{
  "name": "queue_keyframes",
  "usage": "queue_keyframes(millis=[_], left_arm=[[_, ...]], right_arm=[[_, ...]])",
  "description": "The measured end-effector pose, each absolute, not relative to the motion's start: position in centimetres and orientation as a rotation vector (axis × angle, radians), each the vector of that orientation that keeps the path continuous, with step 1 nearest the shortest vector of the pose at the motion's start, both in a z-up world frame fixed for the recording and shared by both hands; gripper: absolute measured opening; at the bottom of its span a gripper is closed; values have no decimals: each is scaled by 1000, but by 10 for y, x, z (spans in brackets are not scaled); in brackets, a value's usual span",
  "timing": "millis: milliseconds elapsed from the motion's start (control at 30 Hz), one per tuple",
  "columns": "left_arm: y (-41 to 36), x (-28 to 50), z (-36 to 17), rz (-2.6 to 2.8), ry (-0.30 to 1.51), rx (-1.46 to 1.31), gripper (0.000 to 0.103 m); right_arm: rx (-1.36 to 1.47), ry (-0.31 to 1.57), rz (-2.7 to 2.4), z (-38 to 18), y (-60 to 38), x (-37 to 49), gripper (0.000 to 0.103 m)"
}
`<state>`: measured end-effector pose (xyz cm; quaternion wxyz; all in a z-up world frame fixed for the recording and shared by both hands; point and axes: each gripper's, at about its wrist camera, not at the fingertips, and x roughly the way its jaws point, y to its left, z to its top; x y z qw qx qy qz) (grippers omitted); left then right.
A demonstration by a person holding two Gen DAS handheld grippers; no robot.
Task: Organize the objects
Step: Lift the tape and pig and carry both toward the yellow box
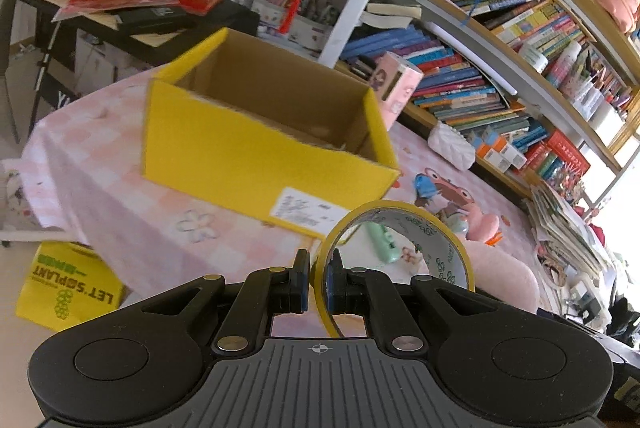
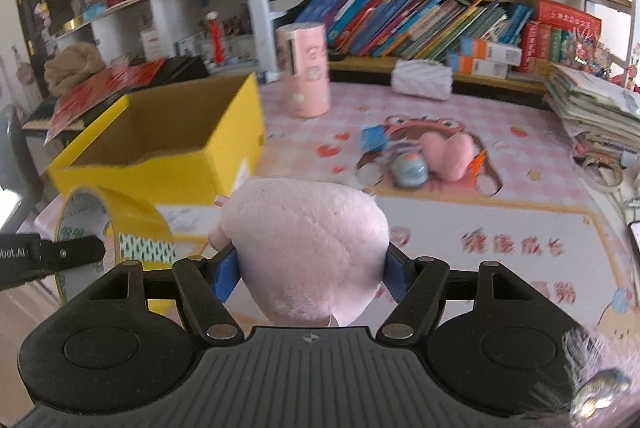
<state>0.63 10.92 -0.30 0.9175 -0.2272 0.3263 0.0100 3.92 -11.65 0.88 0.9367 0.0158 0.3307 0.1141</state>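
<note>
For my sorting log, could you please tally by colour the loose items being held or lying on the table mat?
Yellow: 1, the tape roll in the left gripper.
Pink: 2, the plush in the right gripper and the heart cushion.
Blue: 1, the small blue item.
Grey-blue: 1, the round toy.
Total: 5

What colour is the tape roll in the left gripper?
Yellow tape roll, with green print on its white inner face; clearest in the left wrist view.

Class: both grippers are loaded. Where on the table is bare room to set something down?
The near tablecloth, right of the pink plush, is bare. So is the yellow box interior. It is crowded around the heart cushion mid-table.
</note>
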Motion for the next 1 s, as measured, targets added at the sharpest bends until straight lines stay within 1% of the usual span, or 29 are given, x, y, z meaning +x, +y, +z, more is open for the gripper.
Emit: queue_keyframes(millis=[400,1000], left_arm=[[160,-37,-9,65,685,-461,7],[192,-49,-5,63,644,-474,7]], right_arm=[[48,705,274,-5,-61,-6,68],[23,696,298,1,-23,-20,68]])
